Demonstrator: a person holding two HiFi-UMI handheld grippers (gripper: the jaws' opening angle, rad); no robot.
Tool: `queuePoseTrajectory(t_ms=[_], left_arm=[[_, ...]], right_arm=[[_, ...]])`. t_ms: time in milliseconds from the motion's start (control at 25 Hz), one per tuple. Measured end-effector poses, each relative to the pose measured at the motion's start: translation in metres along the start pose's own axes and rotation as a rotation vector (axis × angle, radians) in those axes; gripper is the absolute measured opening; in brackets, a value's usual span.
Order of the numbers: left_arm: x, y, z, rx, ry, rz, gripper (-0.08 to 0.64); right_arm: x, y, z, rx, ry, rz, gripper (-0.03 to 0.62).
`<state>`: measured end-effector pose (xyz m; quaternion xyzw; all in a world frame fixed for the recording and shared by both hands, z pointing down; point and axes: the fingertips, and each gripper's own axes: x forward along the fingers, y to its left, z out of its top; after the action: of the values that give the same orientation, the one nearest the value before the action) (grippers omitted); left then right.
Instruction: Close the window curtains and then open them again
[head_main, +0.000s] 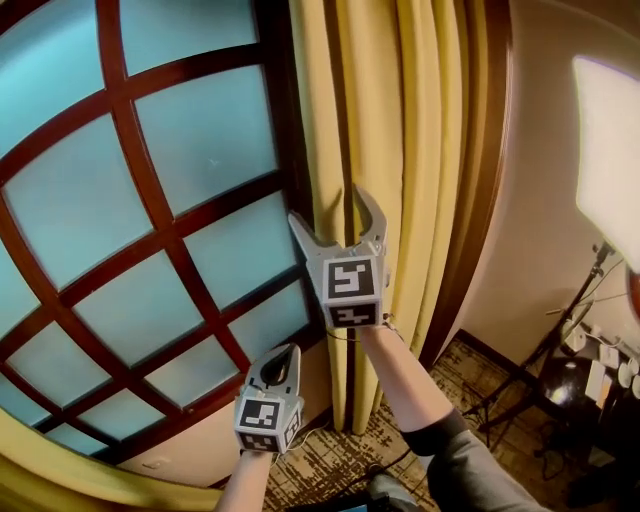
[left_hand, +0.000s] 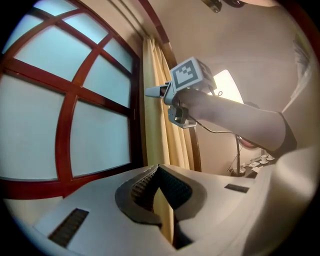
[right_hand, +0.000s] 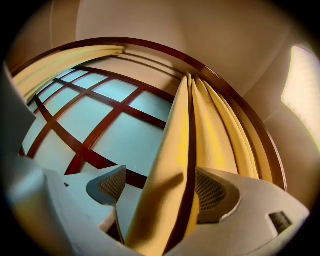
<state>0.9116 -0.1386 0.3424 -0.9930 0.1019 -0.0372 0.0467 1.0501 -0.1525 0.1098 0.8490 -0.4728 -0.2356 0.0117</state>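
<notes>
The yellow curtain (head_main: 420, 150) hangs bunched at the right of the window (head_main: 190, 130), its leading fold between the wide-spread jaws of the right gripper (head_main: 330, 212), while the left gripper (head_main: 282, 355), lower and nearer, is closed on nothing.

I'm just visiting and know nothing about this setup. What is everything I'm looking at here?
Window: one, red-brown lattice, pale blue frosted panes, left and centre.
Gathered curtain: one, yellow, right of the window.
Second curtain: one, yellow, window's opposite side.
Lamp panel: one, glowing white, far right.
Stand: one, dark, below the lamp.
Carpet: one, brown patterned, bottom.
Right gripper: one, grey, jaws open around the gathered curtain's edge.
Left gripper: one, grey, jaws shut, empty, lower down.
Right forearm: one, behind its gripper.
Left wrist: one, bottom edge.
</notes>
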Motion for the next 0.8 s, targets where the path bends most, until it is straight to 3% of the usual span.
queuePoseTrajectory(t_ms=[400, 680, 800], left_arm=[[0.062, -0.009, 0.016, 0.03, 0.008, 0.022, 0.0], [0.072, 0.006, 0.018, 0.044, 0.023, 0.105, 0.0], [0.076, 0.013, 0.02, 0.031, 0.016, 0.145, 0.0]], right_arm=[[0.06, -0.027, 0.04, -0.226, -0.118, -0.054, 0.454], [0.077, -0.048, 0.046, -0.201, -0.146, -0.025, 0.388], [0.08, -0.049, 0.051, -0.204, -0.189, -0.013, 0.194]])
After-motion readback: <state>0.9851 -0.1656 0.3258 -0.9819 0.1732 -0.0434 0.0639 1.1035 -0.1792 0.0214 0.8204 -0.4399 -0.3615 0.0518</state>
